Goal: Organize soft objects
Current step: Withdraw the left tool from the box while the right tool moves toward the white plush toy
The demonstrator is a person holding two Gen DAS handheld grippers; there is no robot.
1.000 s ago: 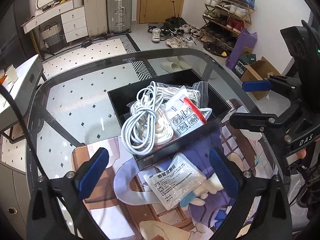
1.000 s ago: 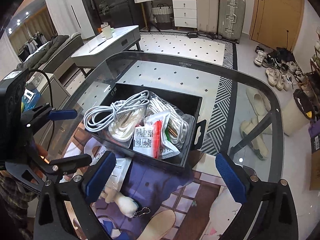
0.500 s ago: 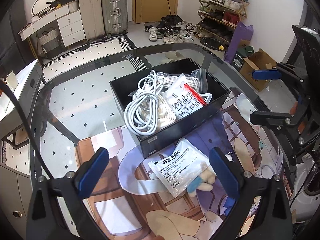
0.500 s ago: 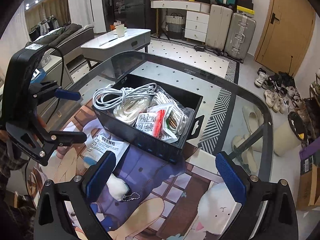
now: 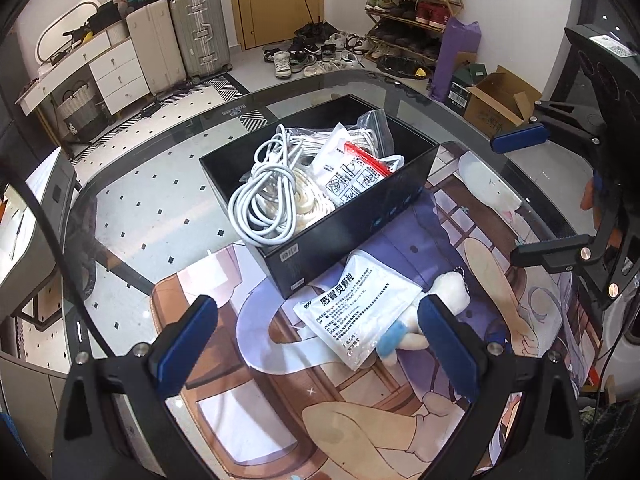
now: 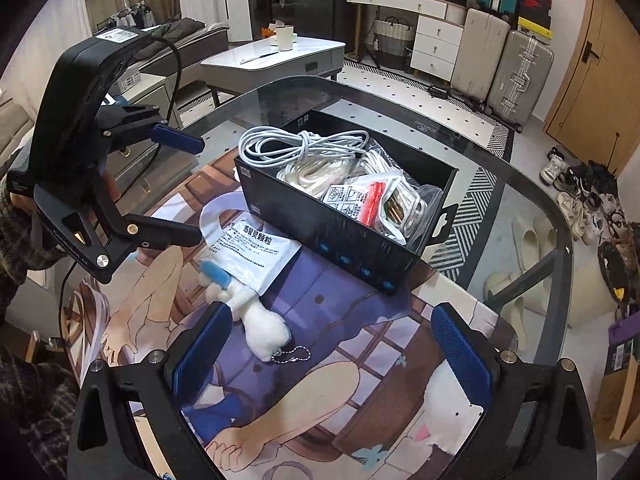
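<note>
A black box on the printed mat holds a coiled white cable, rope and a packet with a red strip. A white medicine sachet lies on the mat in front of the box, partly over a white plush keychain toy. My left gripper is open and empty above the sachet. My right gripper is open and empty, near the plush toy.
The mat covers the near part of a round glass table. Beyond it stand suitcases, a white dresser, a shoe rack and a low white table.
Both grippers have pulled back and up from the box, so more of the mat, sachet and plush toy shows. Both stay open; nothing on the table moved.
</note>
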